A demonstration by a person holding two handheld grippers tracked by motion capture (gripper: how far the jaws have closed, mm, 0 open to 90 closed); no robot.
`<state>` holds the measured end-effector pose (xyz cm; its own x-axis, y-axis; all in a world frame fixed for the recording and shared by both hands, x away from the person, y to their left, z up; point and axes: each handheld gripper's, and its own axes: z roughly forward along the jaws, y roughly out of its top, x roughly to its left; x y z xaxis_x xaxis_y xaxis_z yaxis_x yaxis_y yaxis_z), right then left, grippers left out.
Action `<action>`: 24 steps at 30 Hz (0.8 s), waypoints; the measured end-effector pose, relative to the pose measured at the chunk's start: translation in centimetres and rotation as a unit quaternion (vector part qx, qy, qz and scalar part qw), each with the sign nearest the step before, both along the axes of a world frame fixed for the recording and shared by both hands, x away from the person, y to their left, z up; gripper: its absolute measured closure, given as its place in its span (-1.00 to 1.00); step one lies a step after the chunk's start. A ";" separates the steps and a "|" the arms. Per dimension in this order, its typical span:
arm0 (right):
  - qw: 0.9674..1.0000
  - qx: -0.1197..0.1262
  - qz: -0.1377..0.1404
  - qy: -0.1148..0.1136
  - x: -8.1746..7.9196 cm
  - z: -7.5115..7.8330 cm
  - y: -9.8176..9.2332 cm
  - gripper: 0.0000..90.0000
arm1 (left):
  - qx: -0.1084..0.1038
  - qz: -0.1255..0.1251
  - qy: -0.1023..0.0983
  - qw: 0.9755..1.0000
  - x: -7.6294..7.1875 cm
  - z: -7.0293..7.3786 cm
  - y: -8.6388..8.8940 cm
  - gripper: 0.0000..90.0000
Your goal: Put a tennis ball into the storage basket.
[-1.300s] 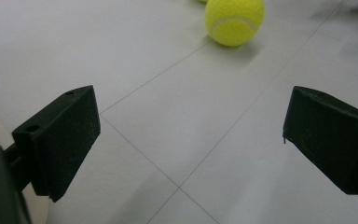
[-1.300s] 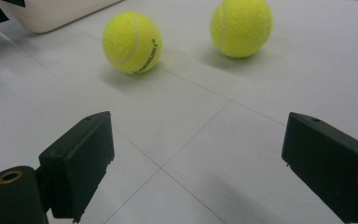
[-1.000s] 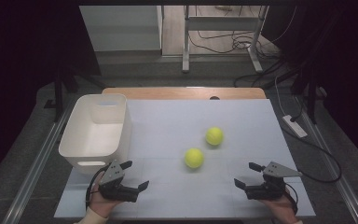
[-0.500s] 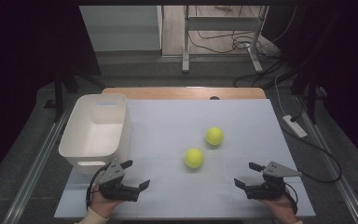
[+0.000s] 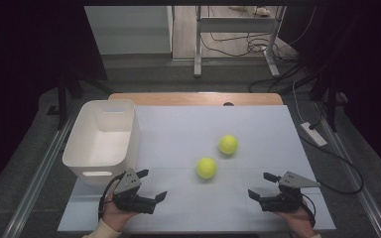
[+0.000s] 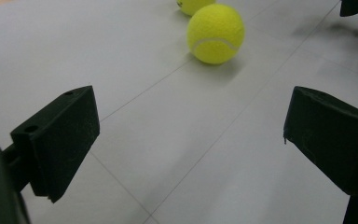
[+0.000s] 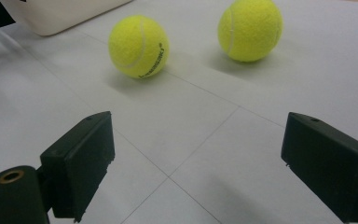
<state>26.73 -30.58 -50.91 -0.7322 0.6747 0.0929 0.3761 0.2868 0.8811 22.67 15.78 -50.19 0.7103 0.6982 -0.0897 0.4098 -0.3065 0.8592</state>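
Observation:
Two yellow tennis balls lie on the white table: the nearer ball [image 5: 206, 168] mid-table, the farther ball [image 5: 228, 144] just behind and to its right. My left gripper [image 5: 153, 184] rests open at the front left, aimed toward the nearer ball [image 6: 216, 33], with the farther ball [image 6: 193, 4] behind it; its own jaws [image 6: 191, 123] are wide apart and hold nothing. At the front right my right gripper [image 5: 259, 184] is open too. Between its spread jaws [image 7: 196, 144] is bare table, with one ball [image 7: 139, 45] and the other ball [image 7: 250, 29] lying ahead.
A white plastic bin [image 5: 101, 139] stands at the table's left edge, just behind the left gripper; its corner [image 7: 60, 14] is seen from the right gripper. A wooden strip [image 5: 196, 98] runs along the far edge. Cables lie on the floor beyond.

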 end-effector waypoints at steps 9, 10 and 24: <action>1.000 0.001 0.001 0.001 0.1 -0.1 0.0 -0.78 | -0.004 0.003 0.010 1.000 0.9 0.4 -0.5 -0.90; 1.000 0.001 0.001 0.001 0.1 -0.1 0.1 -0.78 | -0.003 0.002 0.011 1.000 1.0 0.4 -0.6 -0.90; 1.000 -0.002 0.001 0.000 0.2 -0.1 0.1 -0.77 | 0.004 -0.009 0.012 1.000 1.9 1.4 -1.7 -0.90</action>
<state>26.90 -30.49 -51.05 -0.7339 0.6732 0.0905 0.3756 0.2912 0.8798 24.53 14.11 -48.81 0.7210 0.6855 -0.1010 0.4237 -0.3208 0.8471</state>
